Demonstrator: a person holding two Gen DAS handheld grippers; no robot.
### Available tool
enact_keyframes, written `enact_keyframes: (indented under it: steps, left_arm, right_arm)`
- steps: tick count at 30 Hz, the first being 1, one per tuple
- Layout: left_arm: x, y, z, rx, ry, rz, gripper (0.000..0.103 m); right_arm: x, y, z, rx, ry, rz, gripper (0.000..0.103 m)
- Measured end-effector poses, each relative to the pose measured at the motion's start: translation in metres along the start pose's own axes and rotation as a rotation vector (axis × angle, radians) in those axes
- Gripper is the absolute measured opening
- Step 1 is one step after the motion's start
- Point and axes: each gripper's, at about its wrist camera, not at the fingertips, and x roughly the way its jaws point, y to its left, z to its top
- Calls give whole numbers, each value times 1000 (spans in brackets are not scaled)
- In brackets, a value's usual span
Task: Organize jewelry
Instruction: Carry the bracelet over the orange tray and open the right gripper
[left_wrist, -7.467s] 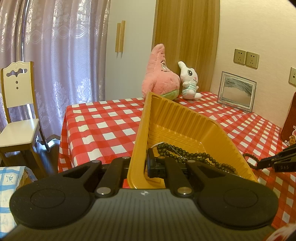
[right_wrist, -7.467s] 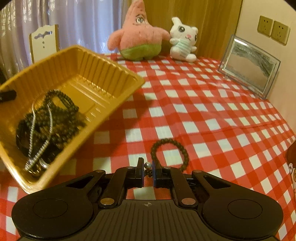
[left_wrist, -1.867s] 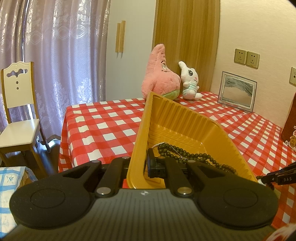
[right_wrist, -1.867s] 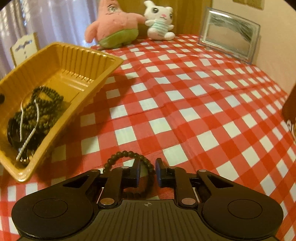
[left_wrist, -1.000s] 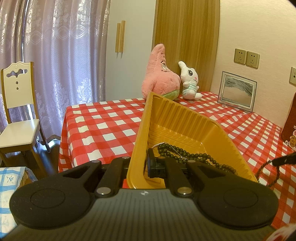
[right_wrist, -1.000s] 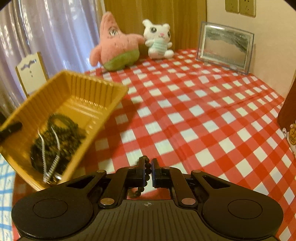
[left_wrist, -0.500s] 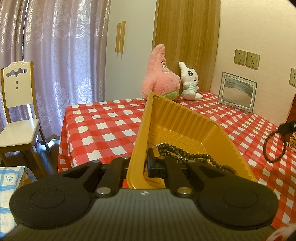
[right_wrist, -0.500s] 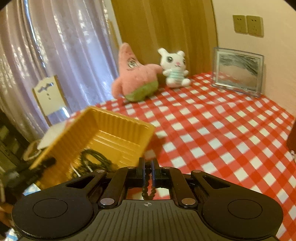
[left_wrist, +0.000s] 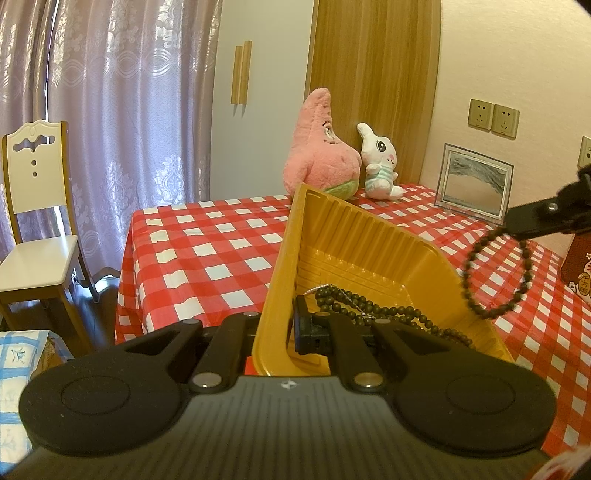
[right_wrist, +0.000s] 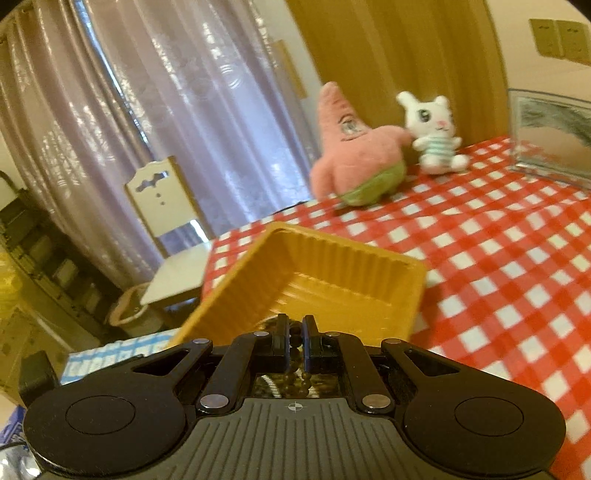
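Observation:
A yellow plastic tray (left_wrist: 354, 236) is held tilted above the checkered table; my left gripper (left_wrist: 286, 332) is shut on its near wall. Dark bead strands and a silver chain (left_wrist: 373, 312) lie in its bottom. My right gripper (right_wrist: 294, 341) is shut on a dark bead bracelet (right_wrist: 295, 369) that hangs from it. In the left wrist view the right gripper (left_wrist: 511, 223) is at the right, above the tray's right rim, with the bracelet (left_wrist: 495, 275) dangling just outside that rim. In the right wrist view the tray (right_wrist: 332, 273) is directly ahead and below.
A pink star plush (left_wrist: 319, 151), a white rabbit plush (left_wrist: 380, 166) and a framed picture (left_wrist: 474, 184) stand at the table's far end. A white chair (left_wrist: 33, 221) stands left of the table. A dark red box (left_wrist: 578, 258) is at the right edge.
My right gripper closed on the bracelet on the cloth, lifted it and carried it left and up toward the tray. The left gripper and tray have stayed still.

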Motion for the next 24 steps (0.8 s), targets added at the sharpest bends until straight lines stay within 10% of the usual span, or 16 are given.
enact_keyframes:
  steps: [12,24]
  left_arm:
    - [0,0,0,-1,1,0,7]
    - [2,-2,-1,-8,1,1,7]
  right_arm:
    - [52,34,-6,30,63,122,7]
    - [55,25,-11,4,74,27,25]
